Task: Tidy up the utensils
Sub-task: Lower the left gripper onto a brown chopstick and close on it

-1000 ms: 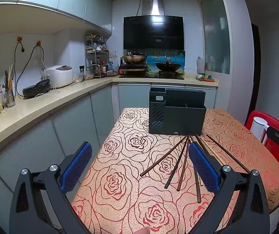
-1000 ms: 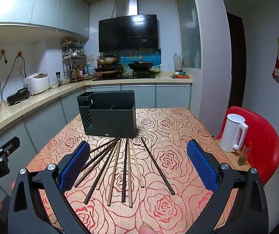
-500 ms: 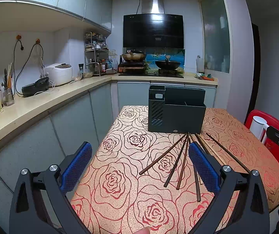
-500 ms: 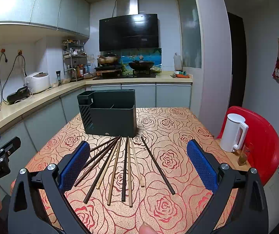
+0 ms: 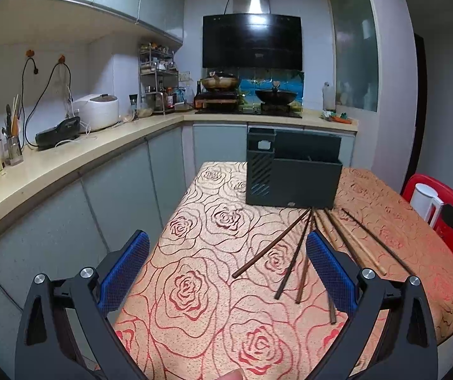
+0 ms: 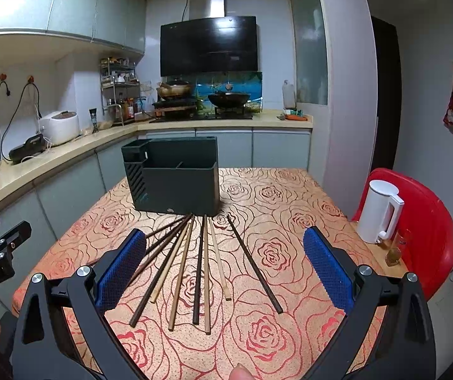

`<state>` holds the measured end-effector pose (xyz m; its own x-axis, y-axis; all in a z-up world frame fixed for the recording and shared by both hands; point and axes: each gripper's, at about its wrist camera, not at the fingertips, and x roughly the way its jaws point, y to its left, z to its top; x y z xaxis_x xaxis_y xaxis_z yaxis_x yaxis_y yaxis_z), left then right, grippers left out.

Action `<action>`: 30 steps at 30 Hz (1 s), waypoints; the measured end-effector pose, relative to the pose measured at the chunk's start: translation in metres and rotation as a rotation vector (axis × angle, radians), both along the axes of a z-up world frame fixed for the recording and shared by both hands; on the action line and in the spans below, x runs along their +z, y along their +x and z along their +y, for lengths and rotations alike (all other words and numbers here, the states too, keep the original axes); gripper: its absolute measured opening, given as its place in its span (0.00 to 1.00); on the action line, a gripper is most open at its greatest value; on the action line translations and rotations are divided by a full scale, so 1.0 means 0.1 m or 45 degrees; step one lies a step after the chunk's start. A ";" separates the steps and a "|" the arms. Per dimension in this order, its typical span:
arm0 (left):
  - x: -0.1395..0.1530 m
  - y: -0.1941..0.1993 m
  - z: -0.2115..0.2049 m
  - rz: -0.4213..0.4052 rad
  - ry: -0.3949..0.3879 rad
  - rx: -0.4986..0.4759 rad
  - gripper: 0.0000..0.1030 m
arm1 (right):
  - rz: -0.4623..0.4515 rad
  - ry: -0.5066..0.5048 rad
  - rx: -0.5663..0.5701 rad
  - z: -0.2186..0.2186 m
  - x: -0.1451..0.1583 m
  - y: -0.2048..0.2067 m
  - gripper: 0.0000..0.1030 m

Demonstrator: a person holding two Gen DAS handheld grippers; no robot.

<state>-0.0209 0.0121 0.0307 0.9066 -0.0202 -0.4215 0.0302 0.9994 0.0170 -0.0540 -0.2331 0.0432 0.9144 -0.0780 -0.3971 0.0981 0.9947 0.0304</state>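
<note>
Your right gripper [image 6: 223, 272] and left gripper [image 5: 226, 272] both gape wide, blue dimpled pads holding nothing, above the rose-patterned cloth [image 6: 290, 196]. Nine slim chopsticks [image 6: 201, 266], dark and pale wood, fan out on it from the dark plastic boxy caddy [image 6: 175, 183]. Since a second ago the left view has edged closer; nothing else moved.

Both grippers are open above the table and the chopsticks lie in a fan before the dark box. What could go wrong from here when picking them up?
1. The chopsticks lie close together and converge near the holder, so the open right gripper may catch several at once or knock neighbours aside.
2. They lie flat on the tablecloth; the fingers could snag the cloth.
3. The outermost chopstick points toward the table edge near the kettle and might roll off.
</note>
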 end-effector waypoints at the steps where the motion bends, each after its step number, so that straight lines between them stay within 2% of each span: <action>1: -0.02 0.04 0.03 0.015 -0.001 0.008 0.93 | 0.013 0.001 -0.001 -0.02 -0.02 0.02 0.94; 6: -0.14 0.22 0.20 0.085 -0.019 0.001 0.93 | 0.064 0.016 0.007 -0.11 -0.10 0.12 0.94; 9: -0.24 0.31 0.24 0.133 -0.017 -0.052 0.93 | 0.093 -0.001 0.000 -0.17 -0.18 0.17 0.94; 15: -0.58 0.47 0.07 0.255 0.090 -0.211 0.93 | 0.175 -0.036 0.010 -0.30 -0.41 0.28 0.94; 22: -0.82 0.77 0.07 0.357 0.135 -0.275 0.91 | 0.221 -0.036 0.050 -0.36 -0.58 0.40 0.94; 30: -0.97 1.14 0.12 0.465 0.112 -0.353 0.61 | 0.258 -0.031 0.085 -0.35 -0.71 0.49 0.92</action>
